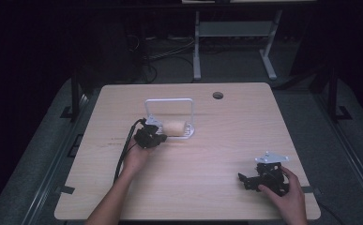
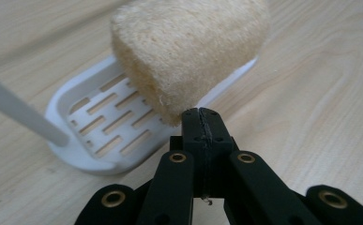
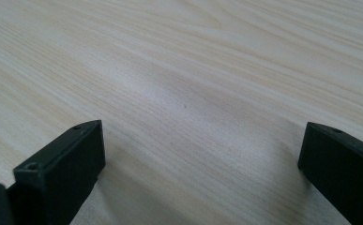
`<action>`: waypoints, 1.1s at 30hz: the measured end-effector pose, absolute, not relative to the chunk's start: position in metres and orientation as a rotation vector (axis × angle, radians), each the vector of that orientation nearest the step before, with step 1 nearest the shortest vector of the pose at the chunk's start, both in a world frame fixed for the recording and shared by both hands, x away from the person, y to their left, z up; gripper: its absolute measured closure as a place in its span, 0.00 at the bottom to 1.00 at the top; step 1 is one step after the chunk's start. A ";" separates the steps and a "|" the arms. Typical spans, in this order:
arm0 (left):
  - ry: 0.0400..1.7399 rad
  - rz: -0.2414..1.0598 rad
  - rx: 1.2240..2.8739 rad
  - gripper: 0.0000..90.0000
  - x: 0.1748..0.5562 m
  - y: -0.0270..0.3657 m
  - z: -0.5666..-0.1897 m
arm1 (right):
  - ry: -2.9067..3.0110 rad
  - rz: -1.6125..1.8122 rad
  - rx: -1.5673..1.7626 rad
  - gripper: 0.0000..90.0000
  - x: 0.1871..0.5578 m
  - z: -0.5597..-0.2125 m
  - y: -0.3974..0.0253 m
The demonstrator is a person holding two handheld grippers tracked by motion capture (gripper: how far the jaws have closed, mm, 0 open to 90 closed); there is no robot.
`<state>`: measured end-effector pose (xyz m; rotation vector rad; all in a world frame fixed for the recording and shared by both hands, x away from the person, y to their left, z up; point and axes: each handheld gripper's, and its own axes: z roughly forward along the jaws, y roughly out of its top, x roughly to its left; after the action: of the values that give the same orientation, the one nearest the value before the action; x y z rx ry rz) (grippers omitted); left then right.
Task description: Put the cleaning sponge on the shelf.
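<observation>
A tan loofah sponge [image 1: 175, 127] [image 2: 188, 51] lies on a white slotted tray [image 1: 189, 134] [image 2: 99, 122] with a tall white wire frame [image 1: 169, 100] near the table's middle. My left gripper [image 1: 159, 136] [image 2: 201, 116] is shut, its jaws pressed flat together, and its tip sits right at the sponge's lower near corner. I cannot tell whether any fibres are pinched. A white bar of the frame [image 2: 19, 112] crosses the left gripper view. My right gripper [image 1: 243, 180] [image 3: 200, 150] rests open on bare wood at the front right, nothing between its jaws.
The light wooden table [image 1: 216, 154] has a round cable hole [image 1: 217, 95] at the back. Beyond it are a dark floor, cables and a white desk frame [image 1: 197, 47]. A black cable [image 1: 123, 154] trails from the left gripper along the forearm.
</observation>
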<state>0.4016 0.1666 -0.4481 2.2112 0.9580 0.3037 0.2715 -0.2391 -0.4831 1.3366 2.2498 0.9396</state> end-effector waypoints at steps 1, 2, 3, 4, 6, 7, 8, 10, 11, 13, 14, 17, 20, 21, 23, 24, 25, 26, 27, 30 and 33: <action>0.961 0.309 2.209 1.00 0.402 0.168 -0.448 | 2.250 0.940 1.336 0.01 0.271 -0.483 -0.239; 0.964 0.315 2.205 1.00 0.403 0.169 -0.448 | 2.250 0.940 1.337 0.01 0.271 -0.483 -0.239; 0.969 0.318 2.206 1.00 0.403 0.171 -0.448 | 2.250 0.939 1.337 0.01 0.271 -0.483 -0.239; 0.974 0.317 2.204 1.00 0.403 0.172 -0.448 | 2.250 0.940 1.337 0.01 0.271 -0.483 -0.239; 0.974 0.317 2.204 1.00 0.404 0.172 -0.448 | 2.250 0.940 1.337 0.01 0.271 -0.483 -0.239; 0.974 0.319 2.206 1.00 0.404 0.173 -0.448 | 2.250 0.940 1.336 0.01 0.271 -0.483 -0.239; 0.973 0.318 2.205 1.00 0.404 0.172 -0.448 | 2.250 0.940 1.336 0.01 0.271 -0.483 -0.239; 0.972 0.318 2.204 1.00 0.403 0.172 -0.448 | 2.250 0.940 1.337 0.01 0.271 -0.483 -0.239; 0.971 0.316 2.205 1.00 0.403 0.172 -0.448 | 2.250 0.940 1.336 0.01 0.271 -0.483 -0.239; 0.972 0.314 2.203 1.00 0.402 0.172 -0.447 | 2.250 0.940 1.337 0.01 0.271 -0.483 -0.239; 0.974 0.310 2.203 1.00 0.402 0.172 -0.447 | 2.250 0.940 1.336 0.01 0.271 -0.483 -0.239; 0.967 0.306 2.207 1.00 0.399 0.171 -0.446 | 2.250 0.940 1.336 0.01 0.271 -0.483 -0.239; 0.962 0.303 2.211 1.00 0.396 0.171 -0.444 | 2.250 0.940 1.337 0.01 0.271 -0.483 -0.239; 0.957 0.304 2.212 1.00 0.395 0.171 -0.443 | 2.250 0.940 1.337 0.01 0.271 -0.483 -0.239; 0.956 0.302 2.210 1.00 0.393 0.171 -0.441 | 2.250 0.940 1.337 0.01 0.271 -0.483 -0.239; 0.953 0.302 2.208 1.00 0.391 0.172 -0.440 | 2.250 0.940 1.337 0.01 0.271 -0.483 -0.239; 0.949 0.299 2.210 1.00 0.389 0.172 -0.439 | 2.250 0.940 1.337 0.01 0.271 -0.483 -0.239; 0.948 0.296 2.215 1.00 0.387 0.172 -0.438 | 2.250 0.939 1.337 0.01 0.271 -0.483 -0.239; 0.943 0.302 2.218 1.00 0.386 0.173 -0.437 | 2.250 0.940 1.337 0.01 0.271 -0.483 -0.239; 0.941 0.304 2.208 1.00 0.380 0.178 -0.432 | 2.250 0.940 1.337 0.01 0.271 -0.483 -0.239; 0.945 0.301 2.199 0.98 0.374 0.184 -0.429 | 2.250 0.940 1.337 0.01 0.271 -0.483 -0.239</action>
<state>0.3745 0.1837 -0.4293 2.1988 0.9448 0.3008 0.2714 -0.2390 -0.4831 1.3368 2.2497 0.9396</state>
